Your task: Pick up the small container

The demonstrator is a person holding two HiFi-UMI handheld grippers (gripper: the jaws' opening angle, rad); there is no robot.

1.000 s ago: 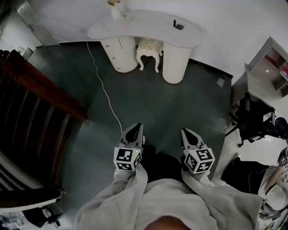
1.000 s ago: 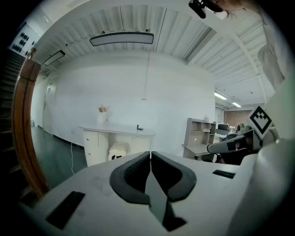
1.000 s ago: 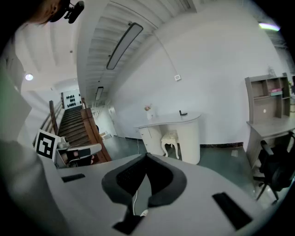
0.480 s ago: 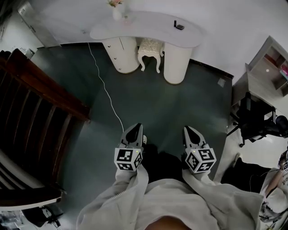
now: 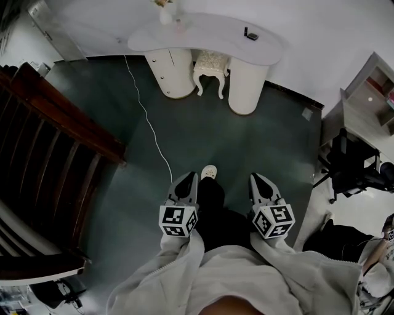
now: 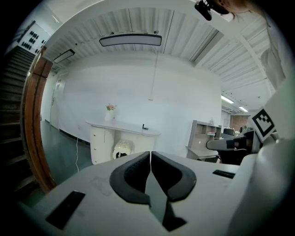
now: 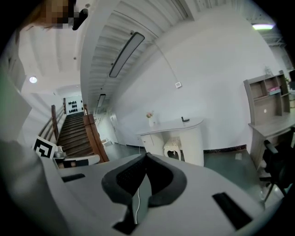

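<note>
A white curved desk (image 5: 203,31) stands against the far wall, well ahead of both grippers. On it are a small dark object (image 5: 250,34) near the right end and a pale vase with flowers (image 5: 165,15) at the left end. The left gripper view shows the desk (image 6: 122,126) and the dark object (image 6: 144,127) small and far off, as does the right gripper view (image 7: 185,119). My left gripper (image 5: 188,178) and right gripper (image 5: 255,178) are held side by side at waist height over the dark floor. Each is shut with nothing between its jaws.
A white carved stool (image 5: 212,64) sits under the desk. A white cable (image 5: 148,120) runs across the floor from the wall. A dark wooden stair rail (image 5: 55,117) fills the left. A shelf unit (image 5: 369,92) and an office chair (image 5: 351,169) stand at the right. The person's shoe (image 5: 209,172) shows between the grippers.
The whole view has shifted a little toward the desk. A shoe tip has come into view between the grippers. Both grippers keep their places and stay shut.
</note>
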